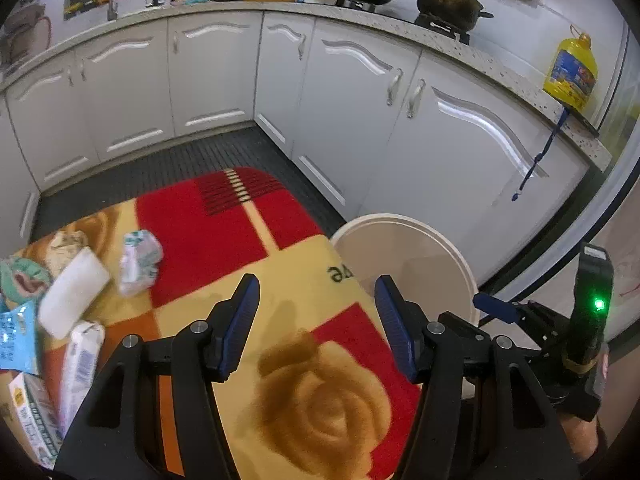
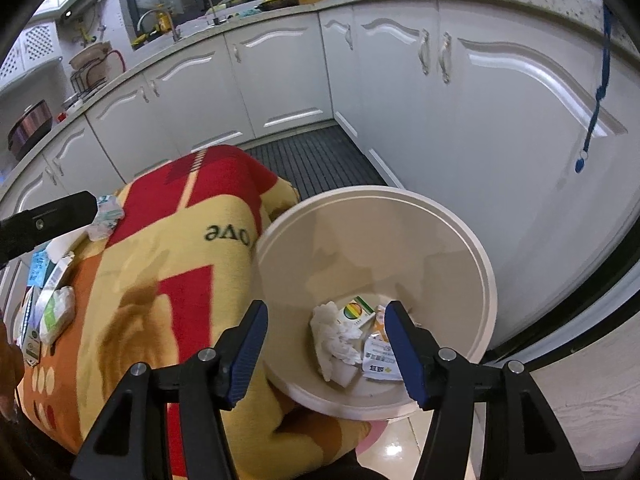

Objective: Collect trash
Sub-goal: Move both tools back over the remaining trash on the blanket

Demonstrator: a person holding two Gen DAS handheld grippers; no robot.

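Observation:
My left gripper (image 1: 317, 284) is open and empty above a red and yellow blanket (image 1: 304, 320). Trash lies at the blanket's left edge: a white block (image 1: 74, 292), a crumpled tissue pack (image 1: 140, 260), a blue packet (image 1: 16, 336), a white wrapped pack (image 1: 82, 364) and a small box (image 1: 32, 412). My right gripper (image 2: 327, 312) hangs open over a cream round bin (image 2: 472, 248), with nothing between its pads. Inside the bin lie crumpled white tissue (image 2: 336, 340), a small box with a coloured circle (image 2: 356, 312) and a white packet (image 2: 380, 364).
White kitchen cabinets (image 1: 344, 92) wrap around the back and right, with a dark ribbed floor mat (image 1: 160, 164) in front. The bin (image 1: 404, 256) stands against the blanket's right edge. Pots and a yellow oil bottle (image 1: 572, 68) sit on the counter.

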